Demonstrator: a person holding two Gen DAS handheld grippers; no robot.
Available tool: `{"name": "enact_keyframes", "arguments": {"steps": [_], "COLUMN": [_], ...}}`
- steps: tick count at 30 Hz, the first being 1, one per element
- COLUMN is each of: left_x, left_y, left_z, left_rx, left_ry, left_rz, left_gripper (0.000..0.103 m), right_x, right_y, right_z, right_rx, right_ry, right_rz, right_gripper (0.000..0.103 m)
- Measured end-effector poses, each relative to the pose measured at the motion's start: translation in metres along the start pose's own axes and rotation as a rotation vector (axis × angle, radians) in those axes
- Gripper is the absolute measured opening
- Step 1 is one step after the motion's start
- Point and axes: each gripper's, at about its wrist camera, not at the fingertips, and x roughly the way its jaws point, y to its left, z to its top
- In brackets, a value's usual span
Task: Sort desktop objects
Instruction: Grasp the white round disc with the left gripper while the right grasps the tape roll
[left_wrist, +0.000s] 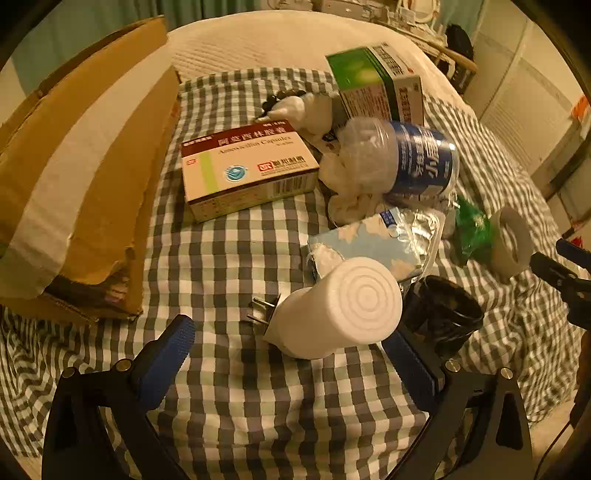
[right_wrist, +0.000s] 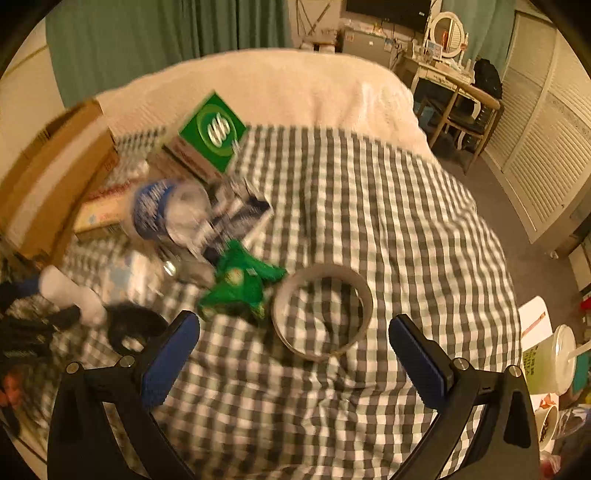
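Note:
A pile of objects lies on a checked cloth (left_wrist: 229, 369). My left gripper (left_wrist: 291, 350) is open, its jaws on either side of a white plug adapter (left_wrist: 332, 314) lying with its prongs to the left. Beyond it are an amoxicillin box (left_wrist: 243, 170), a clear jar with a blue label (left_wrist: 402, 158), a green-topped box (left_wrist: 373, 81), a blue tissue pack (left_wrist: 373, 243) and a black jar (left_wrist: 439, 317). My right gripper (right_wrist: 295, 350) is open just in front of a tape roll (right_wrist: 321, 314), with a green packet (right_wrist: 240, 284) to its left.
A cardboard box (left_wrist: 81, 177) stands at the left of the cloth. The tape roll (left_wrist: 511, 243) and the right gripper's fingers (left_wrist: 561, 273) show at the right of the left wrist view. A desk and chair (right_wrist: 454, 96) stand beyond the bed. Cups (right_wrist: 550, 365) sit at the far right.

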Motion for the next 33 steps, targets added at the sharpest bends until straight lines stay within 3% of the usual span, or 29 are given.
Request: {"name": "enact_keyframes", "arguments": {"steps": [3, 8, 13, 15, 24, 26, 28, 33], "left_x": [0.003, 0.008, 0.025, 0.026, 0.025, 0.024, 0.021, 0.01], "left_y": [-0.007, -0.009, -0.009, -0.008, -0.016, -0.016, -0.009, -0.005], "left_z": [-0.001, 0.001, 0.006, 0.004, 0.003, 0.003, 0.004, 0.006], "left_rx": [0.039, 0.06, 0.068, 0.063, 0.093, 0.099, 0.099, 0.101], "left_ry": [-0.014, -0.023, 0.028, 0.029, 0.028, 0.025, 0.023, -0.012], "left_rz": [0.004, -0.001, 0.004, -0.022, -0.021, -0.022, -0.029, -0.023], "left_gripper": [0.098, 0.091, 0.057, 0.048, 0.046, 0.046, 0.046, 0.046], "right_x": [0.018, 0.034, 0.05, 0.055, 0.063, 0.063, 0.063, 0.059], "right_y": [-0.005, -0.009, -0.02, -0.021, -0.019, -0.017, -0.016, -0.019], "right_z": [-0.007, -0.01, -0.004, -0.001, 0.006, 0.007, 0.006, 0.0], "right_rx": [0.01, -0.019, 0.004, 0.026, 0.029, 0.027, 0.021, 0.03], "right_ry": [0.06, 0.079, 0.107, 0.122, 0.145, 0.15, 0.165, 0.18], "right_rz": [-0.004, -0.068, -0.093, -0.129, -0.108, -0.109, -0.109, -0.083], "right_gripper": [0.103, 0.103, 0.103, 0.103, 0.102, 0.096, 0.082, 0.082]}}
